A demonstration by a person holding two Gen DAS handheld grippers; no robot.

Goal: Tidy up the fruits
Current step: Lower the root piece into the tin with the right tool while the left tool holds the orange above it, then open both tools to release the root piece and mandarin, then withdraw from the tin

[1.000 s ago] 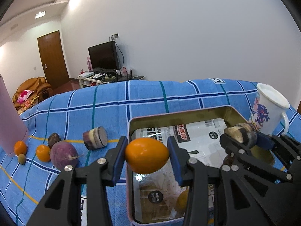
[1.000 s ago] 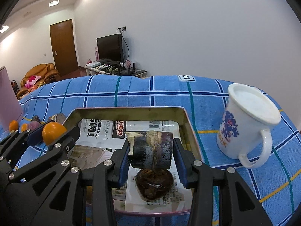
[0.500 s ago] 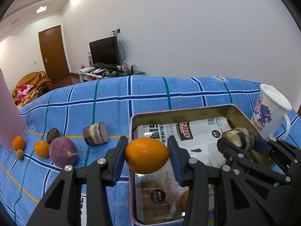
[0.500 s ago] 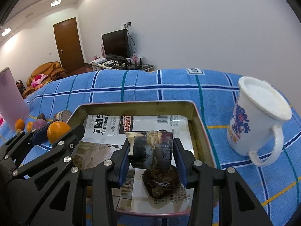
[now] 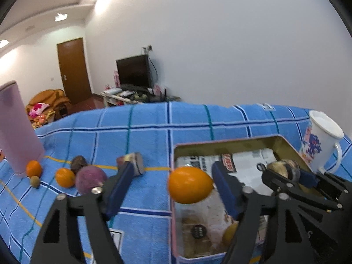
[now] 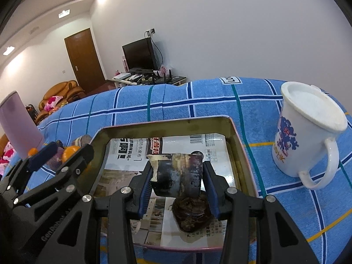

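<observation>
My left tool [image 5: 171, 187] has just been opening: jaws wide, the oval orange fruit [image 5: 190, 184] loose between them, over the left rim of the rectangular gold metal tin [image 6: 238, 140]. My right tool [image 6: 177, 184] is narrow, clamped on a dark sugarcane chunk [image 6: 176, 176] above a brown lump [image 6: 191, 215] on the tin's newspaper lining. Only the left view shows a yellow fruit [image 5: 230, 233] in the tin's near corner, plus the purple round fruit [image 5: 91, 181], small oranges [image 5: 65, 177] and cut cane piece [image 5: 134, 165] left on the blue checked cloth [image 5: 143, 136]. White printed mug [image 6: 308, 136] stands just right of the tin; free cloth beyond.
</observation>
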